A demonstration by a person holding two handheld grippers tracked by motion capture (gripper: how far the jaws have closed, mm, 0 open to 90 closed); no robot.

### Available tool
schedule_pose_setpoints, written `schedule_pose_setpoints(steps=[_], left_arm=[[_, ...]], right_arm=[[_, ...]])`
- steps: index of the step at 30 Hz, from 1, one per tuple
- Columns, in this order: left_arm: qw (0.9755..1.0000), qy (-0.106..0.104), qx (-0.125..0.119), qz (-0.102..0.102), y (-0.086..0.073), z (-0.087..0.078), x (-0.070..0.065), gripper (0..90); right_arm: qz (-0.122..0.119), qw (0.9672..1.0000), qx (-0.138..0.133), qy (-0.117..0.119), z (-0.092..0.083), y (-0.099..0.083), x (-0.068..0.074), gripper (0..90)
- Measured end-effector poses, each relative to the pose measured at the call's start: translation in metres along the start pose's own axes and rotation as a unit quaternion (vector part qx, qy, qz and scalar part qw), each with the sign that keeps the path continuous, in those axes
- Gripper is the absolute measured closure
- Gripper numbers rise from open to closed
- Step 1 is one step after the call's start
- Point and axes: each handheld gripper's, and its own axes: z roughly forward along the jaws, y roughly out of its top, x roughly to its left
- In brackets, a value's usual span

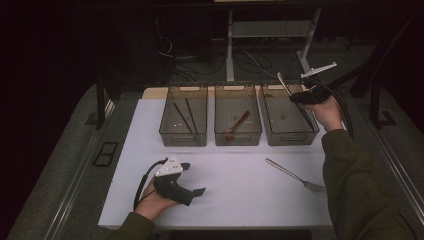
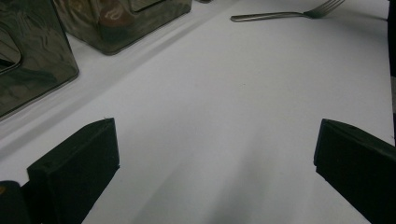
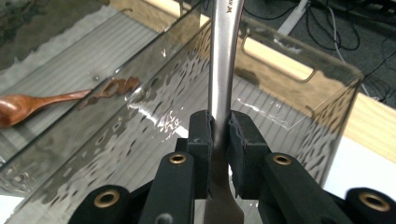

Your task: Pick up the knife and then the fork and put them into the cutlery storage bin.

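Note:
My right gripper (image 1: 299,97) (image 3: 219,135) is shut on the shaft of a metal utensil (image 1: 281,79) (image 3: 223,70). It holds the utensil tilted over the right-hand clear bin (image 1: 292,137) (image 3: 299,93), with the handle pointing up and back. The utensil's lower end is hidden below the pads. On the white tabletop near the front edge lies my left gripper (image 1: 194,178) (image 2: 215,135), open, with only bare table between its fingers. A metal fork (image 1: 295,176) (image 2: 289,13) lies on the table, front right.
Three clear bins stand in a row at the back. The left bin (image 1: 183,137) holds dark chopsticks (image 1: 182,116). In the middle bin (image 1: 238,136) lies a wooden spoon (image 1: 237,125) (image 3: 28,105). Table legs and cables lie beyond the table.

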Motion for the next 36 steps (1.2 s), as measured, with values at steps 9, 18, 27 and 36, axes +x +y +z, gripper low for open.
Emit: schedule_pose_setpoints(steps=[9,18,27,36], left_arm=[[1.0,-0.001,0.0,-0.001,0.0,0.001,0.0,0.0],[1.0,-0.002,0.001,-0.001,0.0,0.001,0.0,0.0],[1.0,-0.002,0.001,0.001,0.0,0.001,-0.001,0.0],[1.0,-0.002,0.002,0.001,0.0,0.001,-0.001,0.0]], right_arm=[[0.015,0.9997,0.02,0.004,0.022,-0.02,-0.002,78.5],[0.001,0.9988,0.049,0.003,0.039,-0.023,0.007,76.9],[0.019,0.9996,0.01,0.017,0.029,-0.02,0.007,54.7],[0.042,0.9978,-0.032,0.04,-0.003,-0.028,0.014,42.8]])
